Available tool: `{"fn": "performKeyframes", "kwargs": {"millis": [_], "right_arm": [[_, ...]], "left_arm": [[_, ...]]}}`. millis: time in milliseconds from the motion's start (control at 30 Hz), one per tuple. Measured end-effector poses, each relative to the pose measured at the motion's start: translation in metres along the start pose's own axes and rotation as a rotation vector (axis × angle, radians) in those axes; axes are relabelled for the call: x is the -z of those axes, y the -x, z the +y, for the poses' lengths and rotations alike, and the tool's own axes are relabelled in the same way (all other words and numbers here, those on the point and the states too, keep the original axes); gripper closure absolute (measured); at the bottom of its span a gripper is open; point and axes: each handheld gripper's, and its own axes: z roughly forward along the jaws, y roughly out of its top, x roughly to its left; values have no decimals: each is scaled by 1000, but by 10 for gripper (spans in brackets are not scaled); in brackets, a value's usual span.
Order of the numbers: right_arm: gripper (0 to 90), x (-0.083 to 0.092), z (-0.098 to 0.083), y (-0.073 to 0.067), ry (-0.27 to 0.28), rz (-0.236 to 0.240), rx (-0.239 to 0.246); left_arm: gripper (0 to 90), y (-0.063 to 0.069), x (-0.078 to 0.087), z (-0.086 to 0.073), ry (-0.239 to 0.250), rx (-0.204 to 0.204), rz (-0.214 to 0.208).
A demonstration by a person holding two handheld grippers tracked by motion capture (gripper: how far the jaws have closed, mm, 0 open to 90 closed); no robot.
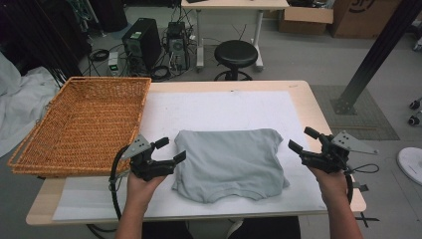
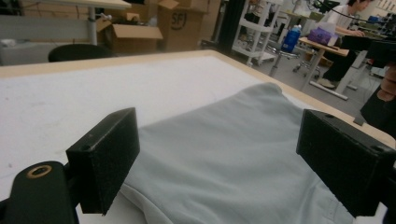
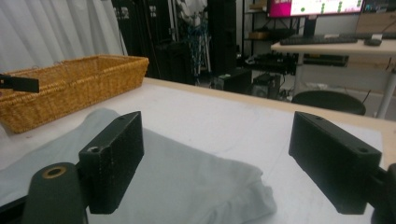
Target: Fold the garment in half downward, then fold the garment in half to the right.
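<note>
In the high view, a grey shirt [image 1: 230, 163] lies folded in the lower middle of the frame, on a white sheet [image 1: 224, 112] that covers the desk [image 1: 308, 102]. The left claw [image 1: 170, 150] sits just left of the shirt, at its left edge. Its jaws are spread wide and nothing is between them. The right claw [image 1: 303, 140] is at the right of the frame, a little way off from the shirt's right edge. Its jaws are spread wide too, and they hold nothing. A hand holds each claw from the bottom of the frame. A big woven basket [image 1: 84, 124] sits at the left, half on the desk. A black stool [image 1: 235, 54] stands on the floor at the top middle.

In the left gripper view, the two black jaws stand far apart at the bottom left and bottom right. The grey shirt [image 2: 224, 158] lies flat on the white sheet [image 2: 93, 93] below and between them, in the lower middle. The jaws do not pinch it.

In the right gripper view, the jaws are again far apart at the bottom corners. The grey shirt [image 3: 187, 182] fills the lower left and middle, with its folded edge at the bottom. The basket [image 3: 74, 84] is at the upper left. The stool [image 3: 329, 101] is at the right, behind the desk.
</note>
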Motion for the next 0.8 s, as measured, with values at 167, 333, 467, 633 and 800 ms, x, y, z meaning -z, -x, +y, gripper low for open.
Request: {"fn": "performKeyframes", "kwargs": {"millis": [167, 333, 467, 633, 800], "right_arm": [[156, 2, 8, -2, 28, 7, 16], [149, -5, 9, -3, 8, 18, 11], [144, -9, 11, -4, 0, 23, 16], [144, -7, 18, -7, 12, 41, 11], [142, -6, 22, -7, 1, 50, -6]], "left_arm": [[139, 2, 7, 8, 13, -18, 7], [140, 0, 9, 5, 12, -11, 11], [141, 1, 9, 6, 2, -12, 18], [142, 5, 12, 12, -5, -10, 14], [142, 9, 14, 14, -7, 4, 9]]}}
